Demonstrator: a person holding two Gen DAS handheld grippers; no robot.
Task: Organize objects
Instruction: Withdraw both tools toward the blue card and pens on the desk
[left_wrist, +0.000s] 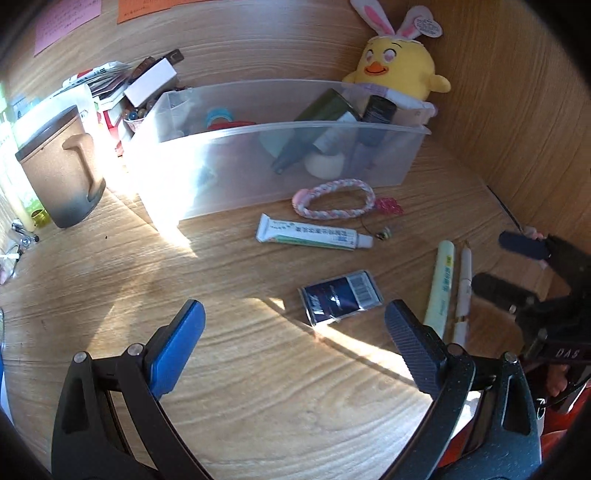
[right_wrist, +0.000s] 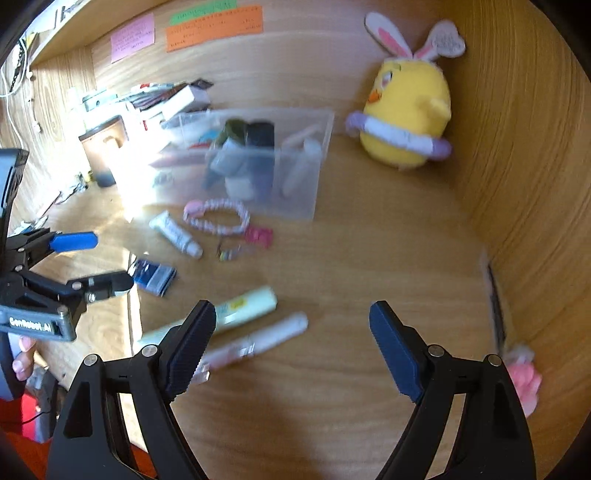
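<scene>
While several bottles already lie in the bin (left_wrist: 229, 177), the task is judged partly done: a tube (left_wrist: 314, 233), rope ring (left_wrist: 334, 197), blue pack (left_wrist: 340, 301), marker (left_wrist: 439, 284) and pen (left_wrist: 463, 291) lie loose on the surface (left_wrist: 258, 387) ahead of both tools. Left tool (left_wrist: 293, 349) spread, empty; right tool (right_wrist: 291, 347) spread, empty, with marker and pen just off its left finger. Wooden walls enclose the sunlit surface; a plush chick (right_wrist: 406, 118) sits in the corner.

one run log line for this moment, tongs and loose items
left tongs: open, empty | right tongs: open, empty | on wooden desk: dark blue packet, white ointment tube, pale yellow marker | clear plastic bin: part-filled
</scene>
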